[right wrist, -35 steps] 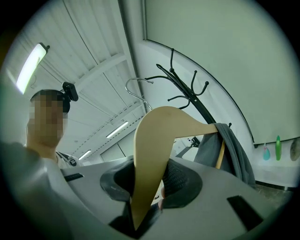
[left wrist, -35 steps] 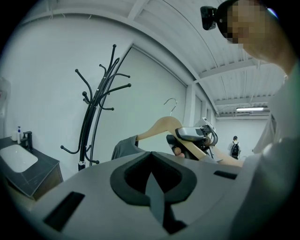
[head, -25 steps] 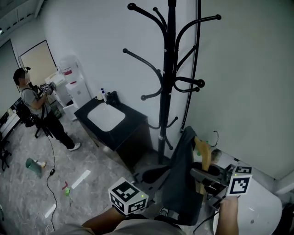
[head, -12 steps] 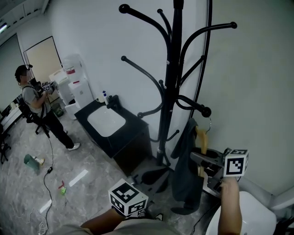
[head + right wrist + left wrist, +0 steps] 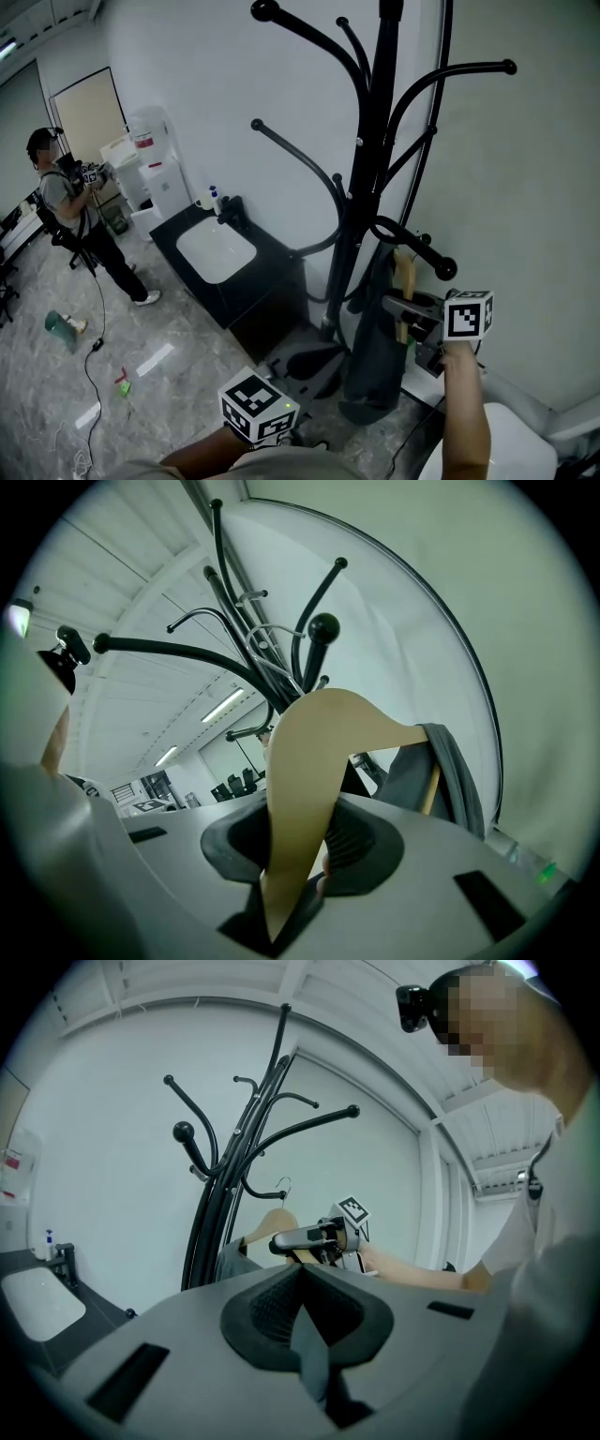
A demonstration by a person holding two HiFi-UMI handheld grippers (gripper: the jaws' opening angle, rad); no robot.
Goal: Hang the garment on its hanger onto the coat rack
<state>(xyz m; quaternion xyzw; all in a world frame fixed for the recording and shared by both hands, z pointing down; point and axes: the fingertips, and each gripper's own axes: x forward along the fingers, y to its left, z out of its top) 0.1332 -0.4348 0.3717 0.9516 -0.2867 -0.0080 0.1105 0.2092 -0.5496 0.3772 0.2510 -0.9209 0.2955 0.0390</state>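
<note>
My right tongs point(image 5: 396, 306) clamped on wooden hanger point(image 5: 405, 274) with grey garment point(image 5: 373, 352), beside coat rack point(image 5: 377, 141), left tongs point(image 5: 300, 1275) closed, empty.

The coat rack point(image 5: 362, 169) was black, the garment point(image 5: 370, 356) dark grey, the hanger point(image 5: 314, 752) pale tan. The cabinet point(image 5: 267, 291) was black with a white basin point(image 5: 216, 251); the floor point(image 5: 56, 394) was marbled grey.

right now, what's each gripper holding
Left gripper: shut, empty.
Right gripper: shut on the wooden hanger carrying the garment.
</note>
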